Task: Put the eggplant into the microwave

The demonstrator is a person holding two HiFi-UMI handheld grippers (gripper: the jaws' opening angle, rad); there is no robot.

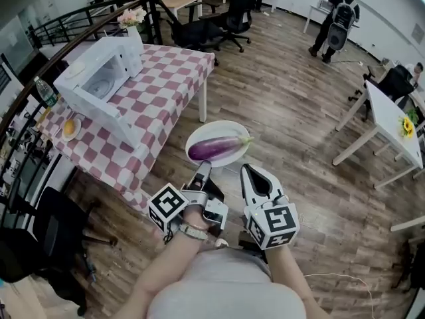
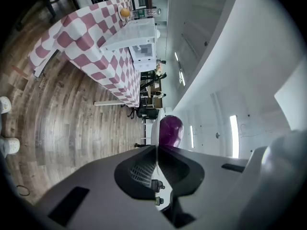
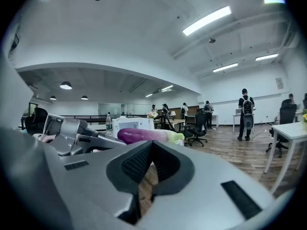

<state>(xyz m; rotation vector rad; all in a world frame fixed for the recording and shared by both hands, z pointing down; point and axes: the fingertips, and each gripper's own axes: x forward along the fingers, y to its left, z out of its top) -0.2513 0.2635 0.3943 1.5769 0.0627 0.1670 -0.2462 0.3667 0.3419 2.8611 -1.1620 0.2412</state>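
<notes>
Step in hand: carry. The left gripper has its jaws pinching the near rim of the white plate, and the eggplant lies on the plate just beyond those jaws. The right gripper has its jaws pressed together on nothing, tips just beside the rim (contact unclear). The microwave sits door open on the checked desk, well ahead and left of both jaws. Next move likely calls for closing that gap with the plate kept level, or the eggplant could roll off.
</notes>
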